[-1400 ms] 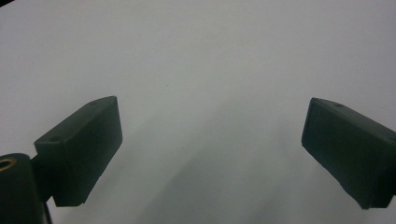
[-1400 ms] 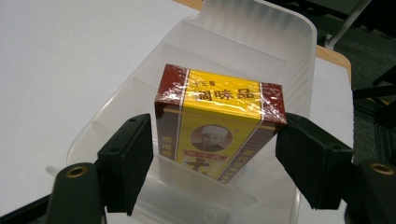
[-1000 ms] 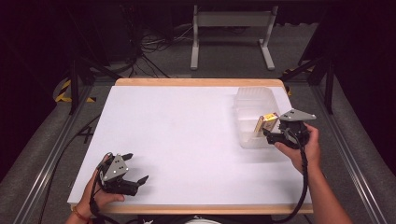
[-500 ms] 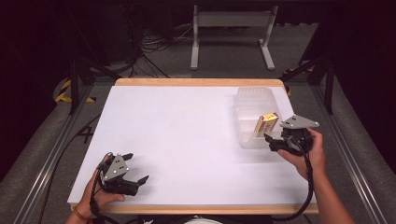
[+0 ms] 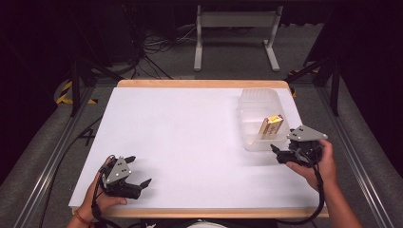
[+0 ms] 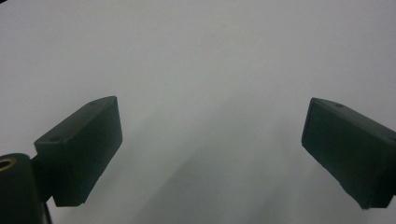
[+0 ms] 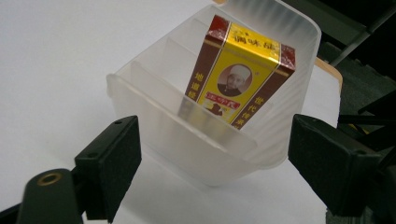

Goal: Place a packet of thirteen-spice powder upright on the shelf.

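High view, table: white table [image 5: 190, 142] with one clear bin [image 5: 252, 102] at its right edge.
High view, box: one yellow and brown box [image 5: 271, 126] stands tilted in the bin's near compartment, leaning on a divider.
High view, right gripper: right gripper [image 5: 278, 153] sits just beside the bin's near wall, jaws apart, nothing in them.
High view, left gripper: left gripper [image 5: 139, 171] rests near the table's front left corner, well apart from the bin, jaws spread.
Left gripper view: two black jaws wide apart over bare table [image 6: 196, 70]; empty.
Right gripper view, bin: bin [image 7: 140, 88] shows ribbed dividers; box [image 7: 240, 74] stands on end inside, top corner above the rim.
Right gripper view, jaws: right gripper [image 7: 215, 158] has jaws apart either side of the bin's near corner, clear of the wall.
Risk: a nudge forward could bump the light bin and slide it toward the table's edge.
Risk: the leaning box may tip flat if the bin is jolted.
Count: two grippers, one bin, one box.
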{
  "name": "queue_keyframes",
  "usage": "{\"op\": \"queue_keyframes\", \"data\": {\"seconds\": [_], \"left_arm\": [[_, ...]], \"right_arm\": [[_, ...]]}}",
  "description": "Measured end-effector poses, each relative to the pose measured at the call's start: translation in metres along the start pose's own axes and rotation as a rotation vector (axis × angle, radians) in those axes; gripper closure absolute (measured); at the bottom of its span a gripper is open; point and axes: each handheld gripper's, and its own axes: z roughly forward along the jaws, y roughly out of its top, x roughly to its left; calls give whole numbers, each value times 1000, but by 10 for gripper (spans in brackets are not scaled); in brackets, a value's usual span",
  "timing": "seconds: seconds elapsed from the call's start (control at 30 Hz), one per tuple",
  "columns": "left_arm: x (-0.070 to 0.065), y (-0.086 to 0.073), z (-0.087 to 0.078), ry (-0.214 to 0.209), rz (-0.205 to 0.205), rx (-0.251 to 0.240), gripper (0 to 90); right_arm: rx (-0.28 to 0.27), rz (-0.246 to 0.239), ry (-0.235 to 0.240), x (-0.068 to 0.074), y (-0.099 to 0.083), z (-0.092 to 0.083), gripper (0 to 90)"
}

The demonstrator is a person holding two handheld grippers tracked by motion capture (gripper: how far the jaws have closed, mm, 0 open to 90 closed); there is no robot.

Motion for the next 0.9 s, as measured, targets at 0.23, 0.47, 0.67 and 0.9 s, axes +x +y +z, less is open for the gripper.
{"op": "queue_keyframes", "data": {"seconds": [0.23,0.47,0.67,0.9], "left_arm": [[0,0,-1,3,-1,-3,59],[1,0,-1,3,-2,-5,59],[1,0,-2,4,-4,-6,59],[1,0,-2,5,-6,-7,59]], "right_arm": [[3,-29,0,1,-13,-2,153],[8,-80,-20,5,-24,-3,143],[23,-91,-28,7,-35,-2,141],[21,-79,-35,8,-50,-7,141]]}}
